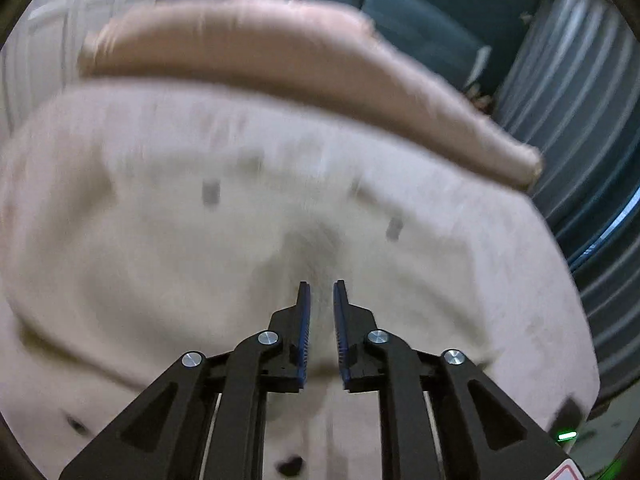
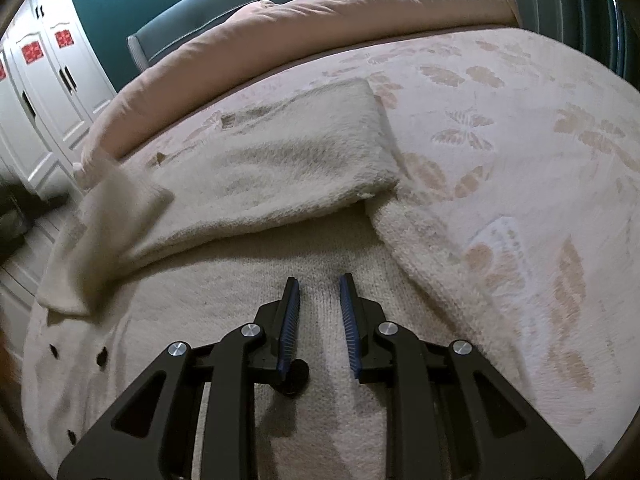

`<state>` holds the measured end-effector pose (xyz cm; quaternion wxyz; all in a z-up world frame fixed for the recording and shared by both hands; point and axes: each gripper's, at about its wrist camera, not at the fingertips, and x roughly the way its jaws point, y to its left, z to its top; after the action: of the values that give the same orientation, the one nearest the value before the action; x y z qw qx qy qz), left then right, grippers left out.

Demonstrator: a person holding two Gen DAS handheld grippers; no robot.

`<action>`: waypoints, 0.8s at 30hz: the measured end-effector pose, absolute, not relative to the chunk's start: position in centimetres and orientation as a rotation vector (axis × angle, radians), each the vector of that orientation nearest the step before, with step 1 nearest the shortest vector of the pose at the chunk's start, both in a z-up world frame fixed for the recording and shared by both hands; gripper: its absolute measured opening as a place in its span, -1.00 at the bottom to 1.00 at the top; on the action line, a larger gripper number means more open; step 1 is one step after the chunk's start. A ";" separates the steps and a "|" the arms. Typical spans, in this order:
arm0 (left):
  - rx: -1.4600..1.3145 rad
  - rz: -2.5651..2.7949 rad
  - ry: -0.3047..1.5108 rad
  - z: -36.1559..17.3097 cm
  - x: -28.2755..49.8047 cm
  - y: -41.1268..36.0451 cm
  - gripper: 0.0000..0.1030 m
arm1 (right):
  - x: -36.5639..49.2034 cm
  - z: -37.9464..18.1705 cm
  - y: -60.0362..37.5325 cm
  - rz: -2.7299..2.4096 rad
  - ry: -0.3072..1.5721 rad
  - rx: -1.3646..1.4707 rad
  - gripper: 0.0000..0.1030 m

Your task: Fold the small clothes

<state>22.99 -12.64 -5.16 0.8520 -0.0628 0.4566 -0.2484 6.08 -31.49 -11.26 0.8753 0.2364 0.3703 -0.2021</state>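
A cream knitted cardigan (image 2: 200, 300) with dark buttons (image 2: 102, 356) lies spread on the bed. One part of it (image 2: 280, 160) is folded over on top, and a blurred flap (image 2: 108, 232) stands raised at its left. My right gripper (image 2: 319, 278) hovers low over the knit. Its jaws stand a narrow gap apart, and the cloth lies flat beneath them. The left wrist view is blurred by motion. In it the same cardigan (image 1: 200, 240) fills the middle. My left gripper (image 1: 321, 283) is over it, its jaws slightly apart with nothing pinched between them.
A leaf-patterned bedspread (image 2: 500, 140) covers the bed to the right of the cardigan. A rolled pink duvet (image 2: 320, 12) lies along the far edge, before a teal headboard (image 2: 200, 4). White wardrobe doors (image 2: 48, 80) stand at the left, and a grey curtain (image 1: 580, 100) hangs past the bed's right side.
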 end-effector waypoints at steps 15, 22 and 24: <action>-0.428 -0.202 0.962 -7.2 24.8 6.4 -0.03 | 11.4 -4.0 -23.9 -0.240 0.719 0.393 0.26; -0.504 -0.162 0.983 -8.0 26.1 9.2 -0.03 | 21.1 -6.6 -18.9 -0.221 0.893 0.280 0.39; -0.515 -0.161 0.996 -8.3 26.4 9.6 -0.03 | 23.1 -7.8 -18.9 -0.221 0.945 0.274 -0.20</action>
<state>26.36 9.59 -8.35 0.8438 -0.2441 0.4718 -0.0761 23.13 -18.89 -7.83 0.8755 0.1311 0.4529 -0.1058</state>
